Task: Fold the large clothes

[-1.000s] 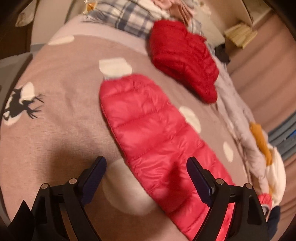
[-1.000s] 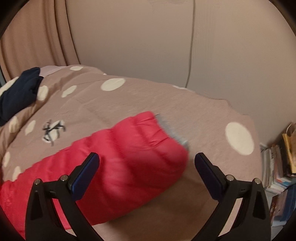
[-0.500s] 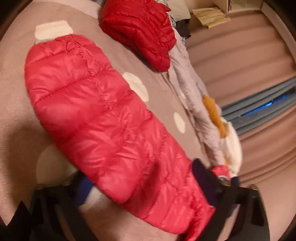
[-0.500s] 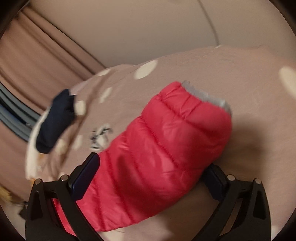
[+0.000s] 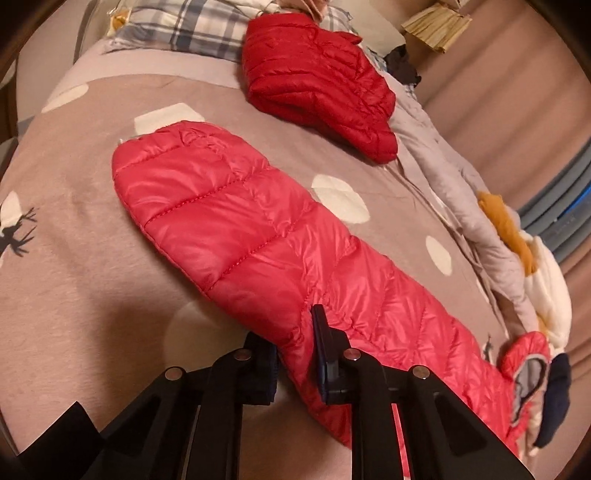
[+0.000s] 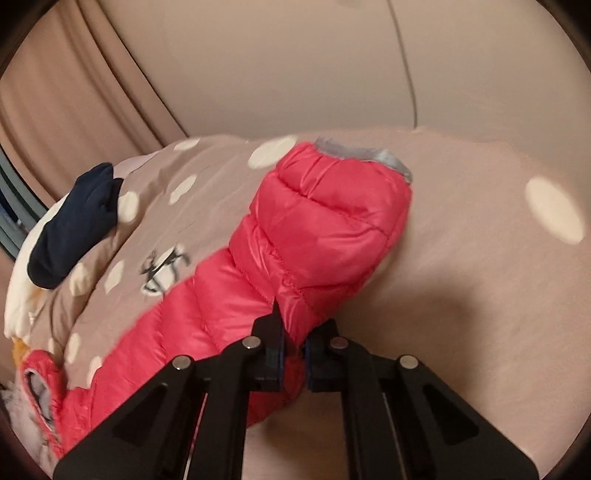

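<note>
A pink-red quilted puffer jacket (image 5: 251, 236) lies folded lengthwise on the brown dotted bedspread (image 5: 74, 295). My left gripper (image 5: 295, 354) is shut on the jacket's near edge. In the right wrist view the jacket (image 6: 325, 229) shows its grey-lined end (image 6: 369, 155) raised and bent over. My right gripper (image 6: 293, 354) is shut on the jacket's edge near that end. A sleeve cuff with grey lining lies at the jacket's far end (image 5: 528, 365).
A folded darker red puffer jacket (image 5: 317, 77) lies further up the bed by plaid pillows (image 5: 192, 26). A grey garment (image 5: 454, 192), an orange and white item (image 5: 524, 266) and a navy item (image 6: 74, 229) lie along the bed's edge. Curtains and a wall stand behind.
Both grippers went from wide open above the jacket to shut on its near edge. The end held by the right gripper has lifted and curled.
</note>
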